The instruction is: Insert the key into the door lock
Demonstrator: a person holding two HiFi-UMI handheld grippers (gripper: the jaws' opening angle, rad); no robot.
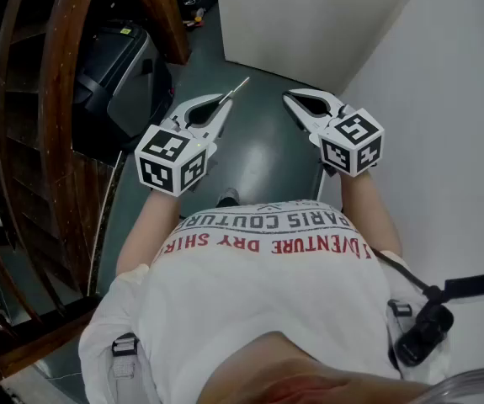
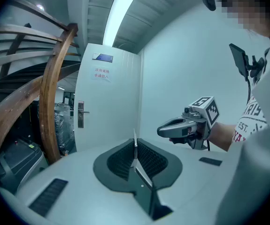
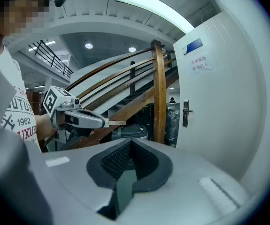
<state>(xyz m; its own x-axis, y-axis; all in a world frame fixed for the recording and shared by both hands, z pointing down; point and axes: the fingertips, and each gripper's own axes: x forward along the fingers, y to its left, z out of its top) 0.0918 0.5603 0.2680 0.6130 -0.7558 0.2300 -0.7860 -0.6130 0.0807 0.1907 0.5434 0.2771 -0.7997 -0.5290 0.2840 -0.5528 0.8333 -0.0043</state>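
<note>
1. left hand-held gripper (image 1: 218, 108): jaws narrowed onto the key (image 1: 236, 88). the thin blade stands on edge between the ribbed pads. it sticks out past the tips, pointing ahead and a little downward.
2. right hand-held gripper (image 1: 292, 99): jaws fully together, nothing between them. it is held beside the left one, on its right, and the two do not touch.
3. door (image 2: 111, 102): well ahead of the left hand-held gripper. the lock plate with lever handle (image 2: 81, 114) sits ahead and to the left of the key tip. the keyhole itself is too small to make out.
4. wooden stair rail (image 2: 55, 102): off to the left of the left hand-held gripper, nearer than the door and clear of the jaws.
5. handling (judgement): the key is small, light and stiff, not fragile. its flat smooth faces make it likely to pivot or slide in the pads if the tip meets the plate off-centre.
6. hold (judgement): the pinch is on the rear part and most of the blade is free, which suits insertion. the pads belong on the flat faces, since a grip further forward would block entry.
7. risk (judgement): the long free blade gives leverage, so a side load at the slot could twist it. a straight-on approach is called for. i cannot tell the slot's orientation.
8. status: key well apart from the lock; insertion not yet begun.
</note>
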